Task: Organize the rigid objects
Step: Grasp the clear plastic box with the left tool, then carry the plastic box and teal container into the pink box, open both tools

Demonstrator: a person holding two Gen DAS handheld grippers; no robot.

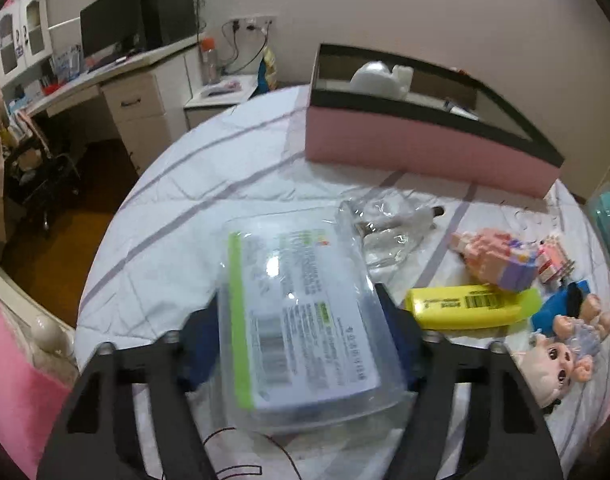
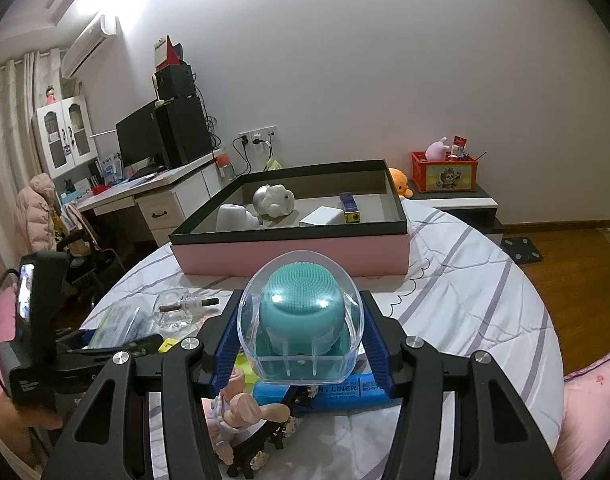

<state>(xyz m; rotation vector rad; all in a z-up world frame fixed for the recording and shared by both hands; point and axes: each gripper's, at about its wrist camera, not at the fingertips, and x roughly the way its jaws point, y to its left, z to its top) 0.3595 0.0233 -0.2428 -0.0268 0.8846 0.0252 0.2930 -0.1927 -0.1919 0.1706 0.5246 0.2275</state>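
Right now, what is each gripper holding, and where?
Right gripper: teal brush case, by its lower sides. Left gripper: clear box, by its long sides.

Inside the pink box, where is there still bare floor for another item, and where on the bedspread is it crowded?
Inside the pink box, bare floor lies in the right rear corner beyond the blue-and-gold box and along the front wall. Crowded: the bedspread beside the yellow box, block figure and dolls.

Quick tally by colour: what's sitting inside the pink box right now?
White: 3 (rounded plastic cup, animal figurine, small cardboard carton)
Blue and yellow: 1 (narrow carton)
Total in the black-rimmed pink box: 4
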